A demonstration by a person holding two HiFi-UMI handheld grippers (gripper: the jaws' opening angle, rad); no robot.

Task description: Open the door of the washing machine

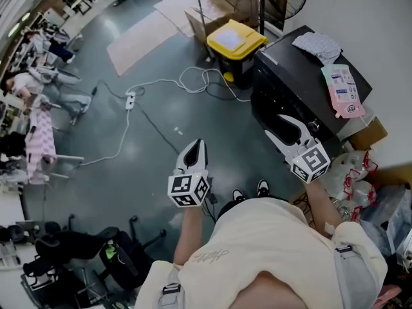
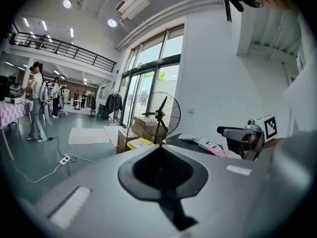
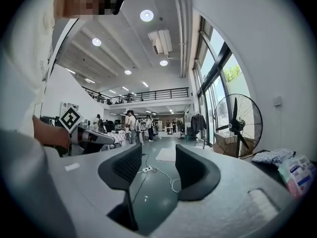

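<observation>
- Two hand-held grippers are raised above the grey floor (image 1: 161, 56), well apart from each other.
- Left gripper (image 1: 196, 148): jaws pressed together, with nothing between them, pointing out over bare floor.
- Right gripper (image 1: 275, 126): jaws spread wide and empty, with its tips over the front edge of the washing machine (image 1: 290, 66), not touching it.
- The washing machine is a black box standing against the white wall, ahead and to the person's right; its door cannot be made out on the dark front face.
- On its top, a grey patterned cloth (image 1: 317, 45) lies at the far edge and a pink pouch (image 1: 344, 90) hangs over the right edge.
- A yellow-lidded bin (image 1: 235, 40) stands just beside the machine's far left corner.
- A white power strip (image 1: 130, 100) with looping cable lies on the floor.
</observation>
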